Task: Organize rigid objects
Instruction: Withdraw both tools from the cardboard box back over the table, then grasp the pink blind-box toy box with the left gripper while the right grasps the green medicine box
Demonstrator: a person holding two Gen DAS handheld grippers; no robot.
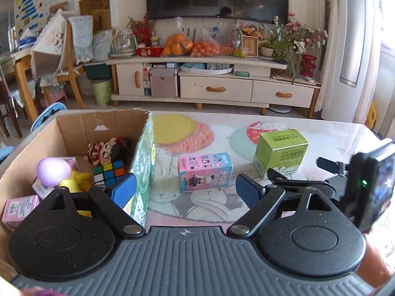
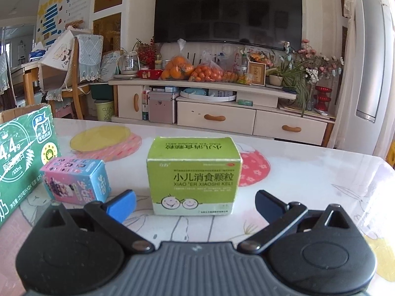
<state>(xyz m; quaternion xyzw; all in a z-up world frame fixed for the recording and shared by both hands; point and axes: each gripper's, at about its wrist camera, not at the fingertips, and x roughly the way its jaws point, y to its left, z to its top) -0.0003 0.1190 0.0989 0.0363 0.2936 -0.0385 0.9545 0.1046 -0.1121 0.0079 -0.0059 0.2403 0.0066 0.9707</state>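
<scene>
Fingers [image 2: 122, 206] of both grippers spread, empty; carton [image 1: 142, 172] wall hides toys behind.

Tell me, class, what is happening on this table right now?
A person holding a claw in each hand is tidying small items into a cardboard box. A Rubik's cube, a doll and pink boxes already lie inside. The right claw, open, faces the green medicine box on the table. The left claw, open and empty, points toward the pink-and-blue box.
</scene>
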